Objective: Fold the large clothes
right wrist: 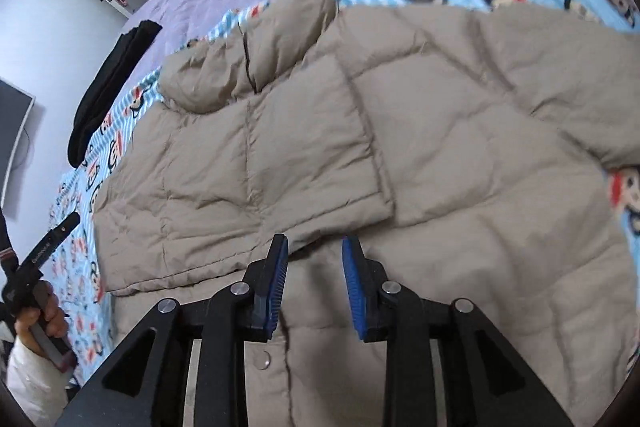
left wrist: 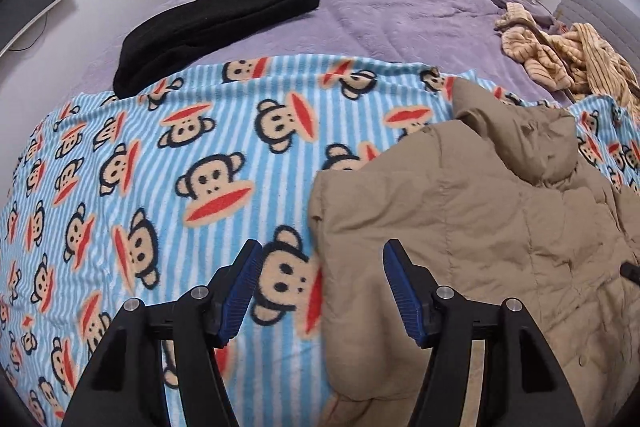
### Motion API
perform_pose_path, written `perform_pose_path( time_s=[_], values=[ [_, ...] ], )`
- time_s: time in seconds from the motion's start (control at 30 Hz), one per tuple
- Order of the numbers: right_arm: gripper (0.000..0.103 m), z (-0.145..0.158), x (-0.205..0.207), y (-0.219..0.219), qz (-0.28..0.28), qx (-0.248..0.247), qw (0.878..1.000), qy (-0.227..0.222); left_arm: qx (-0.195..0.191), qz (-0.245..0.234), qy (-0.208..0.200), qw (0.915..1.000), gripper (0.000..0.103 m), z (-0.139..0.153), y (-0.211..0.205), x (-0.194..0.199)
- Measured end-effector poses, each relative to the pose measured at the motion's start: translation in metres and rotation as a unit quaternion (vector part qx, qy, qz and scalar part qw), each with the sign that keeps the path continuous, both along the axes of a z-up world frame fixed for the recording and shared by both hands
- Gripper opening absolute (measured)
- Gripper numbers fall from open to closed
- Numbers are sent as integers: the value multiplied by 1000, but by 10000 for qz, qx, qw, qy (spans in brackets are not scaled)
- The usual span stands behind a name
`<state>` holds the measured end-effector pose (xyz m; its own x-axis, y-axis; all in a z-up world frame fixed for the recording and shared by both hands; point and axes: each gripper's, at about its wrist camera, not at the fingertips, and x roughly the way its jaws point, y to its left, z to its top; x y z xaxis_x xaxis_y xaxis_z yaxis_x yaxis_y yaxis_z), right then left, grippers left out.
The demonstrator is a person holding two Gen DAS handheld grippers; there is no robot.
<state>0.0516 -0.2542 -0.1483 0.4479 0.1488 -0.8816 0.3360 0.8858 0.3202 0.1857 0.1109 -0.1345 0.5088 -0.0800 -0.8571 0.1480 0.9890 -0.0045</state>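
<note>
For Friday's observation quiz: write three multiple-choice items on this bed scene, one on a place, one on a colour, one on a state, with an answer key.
1. Where does the black garment lie?
A on the jacket
B at the far edge of the monkey blanket
C on the floor

2. What colour is the jacket?
A tan
B red
C green

3. How is the left gripper?
A shut on the jacket
B open, holding nothing
C shut on the blanket

Key: B, it overlaps blanket and purple cover; A, tan quilting throughout; B, blanket shows between its parted fingers.

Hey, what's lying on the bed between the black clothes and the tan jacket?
Only the monkey blanket, bare, between the black clothes and the jacket, in the left wrist view.
</note>
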Motion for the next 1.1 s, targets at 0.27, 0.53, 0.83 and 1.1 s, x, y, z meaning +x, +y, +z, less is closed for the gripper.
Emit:
perform_pose_path(
  time_s=[0.27, 0.53, 0.83, 1.1],
  values=[
    [29, -6, 80, 39, 1354, -252, 9902, -223, 110, 260, 421, 9987, 71, -63, -23, 0],
    [14, -64, 75, 16, 1368, -246, 9903, -34, -71, 446, 493, 9978, 87, -77, -16, 3],
    [23, -43, 35, -36, 583, -374, 9968, 392, 511, 131, 399, 9978, 87, -34, -32, -7],
    [51, -29, -16, -66, -191, 612, 9971, 421, 469, -318, 332, 9978, 87, 7, -76, -41]
  ],
)
